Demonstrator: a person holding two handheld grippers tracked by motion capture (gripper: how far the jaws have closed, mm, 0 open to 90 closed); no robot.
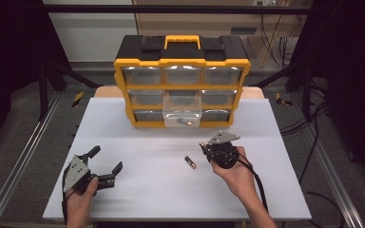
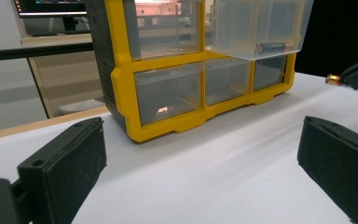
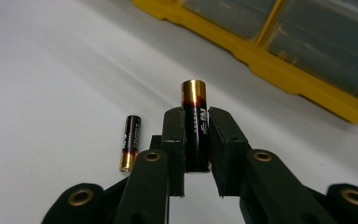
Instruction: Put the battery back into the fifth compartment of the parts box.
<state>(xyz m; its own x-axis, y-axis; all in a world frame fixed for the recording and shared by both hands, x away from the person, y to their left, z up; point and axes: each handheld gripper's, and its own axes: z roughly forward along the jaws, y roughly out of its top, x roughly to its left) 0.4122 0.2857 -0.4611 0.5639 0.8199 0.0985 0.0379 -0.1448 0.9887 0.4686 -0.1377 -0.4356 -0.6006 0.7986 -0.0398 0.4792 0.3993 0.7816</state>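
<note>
A black-and-gold battery (image 3: 195, 122) stands upright between the pads of my right gripper (image 3: 196, 128), which is shut on it and held above the white table; its gold tip (image 1: 202, 144) pokes out of that gripper (image 1: 208, 148) in the high view and shows at the right edge (image 2: 333, 79) of the left gripper view. A second battery (image 1: 190, 162) (image 3: 131, 142) lies flat on the table just left of it. A third lies inside the clear drawer (image 1: 182, 117) pulled out of the yellow organizer (image 1: 182, 85). My left gripper (image 1: 105, 160) rests at the front left, open and empty.
The organizer's other clear drawers (image 2: 168, 91) are pushed in. The white tabletop (image 1: 138, 190) spreads between the two hands. A person's hands hold both grippers from the near edge, and a cable (image 1: 259, 183) trails from the right one.
</note>
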